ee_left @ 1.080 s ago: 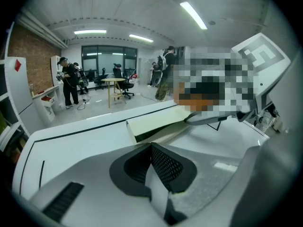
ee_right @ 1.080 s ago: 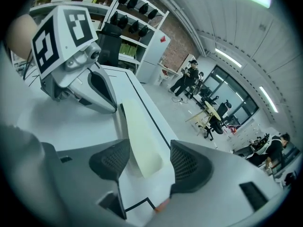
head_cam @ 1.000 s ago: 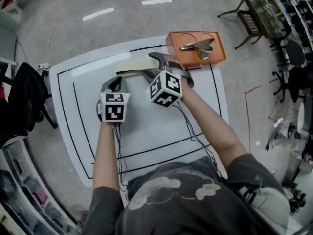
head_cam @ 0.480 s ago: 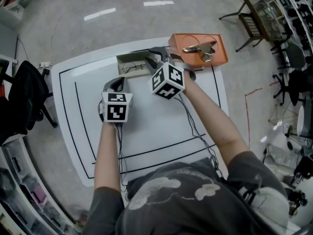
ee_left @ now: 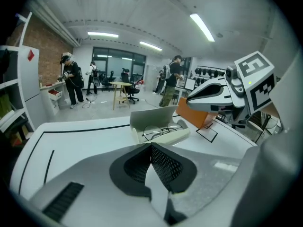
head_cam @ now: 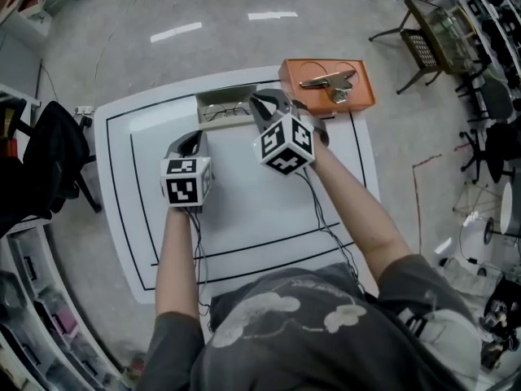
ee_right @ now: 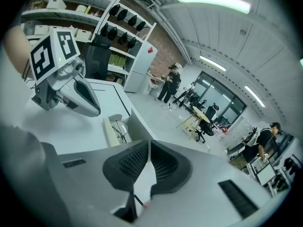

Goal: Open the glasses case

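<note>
1. Finds the glasses case [head_cam: 218, 98] open at the far side of the white table [head_cam: 244, 218], cream lid upright, against the lid-down state of a second ago under the right gripper.
2. Shows glasses [head_cam: 226, 112] lying in the lower half, plain in all three views.
3. Catches the right gripper [ee_right: 149, 148] with jaws just closed: pads meeting at the tips, nothing between them, by the right end of the case and apart from it in its own view.
4. Catches the left gripper [ee_left: 151, 148] the same way: pads together, empty, short of the case on its near-left side, much where it was.
5. Judges the task as good as done: lid up and standing with no support, so probably only drawing both grippers back remains.
6. Notes an orange tray [head_cam: 362, 92] at the far right corner with a metal clip-like tool [head_cam: 330, 81] in it, well clear of both grippers.
7. Reads no brand, label or word anywhere: only black-and-white square patterns on the marker cubes [head_cam: 286, 145], a plain case, and bare black lines on the table.
</note>
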`<state>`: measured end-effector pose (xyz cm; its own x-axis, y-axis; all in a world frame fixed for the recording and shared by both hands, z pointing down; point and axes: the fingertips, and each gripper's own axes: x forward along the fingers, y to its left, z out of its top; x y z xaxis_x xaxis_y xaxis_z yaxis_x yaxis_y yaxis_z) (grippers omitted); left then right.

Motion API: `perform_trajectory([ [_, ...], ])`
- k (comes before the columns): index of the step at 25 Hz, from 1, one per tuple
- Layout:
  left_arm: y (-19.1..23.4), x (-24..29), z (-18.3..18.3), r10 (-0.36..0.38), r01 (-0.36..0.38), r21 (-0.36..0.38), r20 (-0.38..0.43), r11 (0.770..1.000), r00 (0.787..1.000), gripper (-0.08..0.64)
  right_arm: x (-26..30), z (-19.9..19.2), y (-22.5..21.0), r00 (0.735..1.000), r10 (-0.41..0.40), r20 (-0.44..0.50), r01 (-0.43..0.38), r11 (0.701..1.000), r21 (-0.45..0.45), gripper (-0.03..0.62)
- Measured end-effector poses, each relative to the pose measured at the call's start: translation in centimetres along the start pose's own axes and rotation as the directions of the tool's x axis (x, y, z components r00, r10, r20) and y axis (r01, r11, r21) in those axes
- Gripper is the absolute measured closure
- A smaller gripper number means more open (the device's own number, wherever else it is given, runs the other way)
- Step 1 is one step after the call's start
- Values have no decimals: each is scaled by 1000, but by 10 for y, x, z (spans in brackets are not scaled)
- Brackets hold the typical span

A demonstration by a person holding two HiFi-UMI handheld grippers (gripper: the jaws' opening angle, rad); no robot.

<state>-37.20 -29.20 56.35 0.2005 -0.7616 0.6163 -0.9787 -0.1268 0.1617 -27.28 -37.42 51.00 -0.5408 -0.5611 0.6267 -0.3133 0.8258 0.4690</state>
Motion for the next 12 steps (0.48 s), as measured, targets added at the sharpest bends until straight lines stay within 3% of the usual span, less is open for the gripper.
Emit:
perform_trajectory([
  [6, -21, -45, 14, 48, -47, -15, 69, 999, 996, 557, -43, -1, -11, 996, -35, 77, 31, 998, 59, 591],
  [12, -52, -86, 19, 88, -88, -5, 130, 996, 988, 557, -86, -6, -11, 989, -24, 143, 7, 993, 122, 592],
])
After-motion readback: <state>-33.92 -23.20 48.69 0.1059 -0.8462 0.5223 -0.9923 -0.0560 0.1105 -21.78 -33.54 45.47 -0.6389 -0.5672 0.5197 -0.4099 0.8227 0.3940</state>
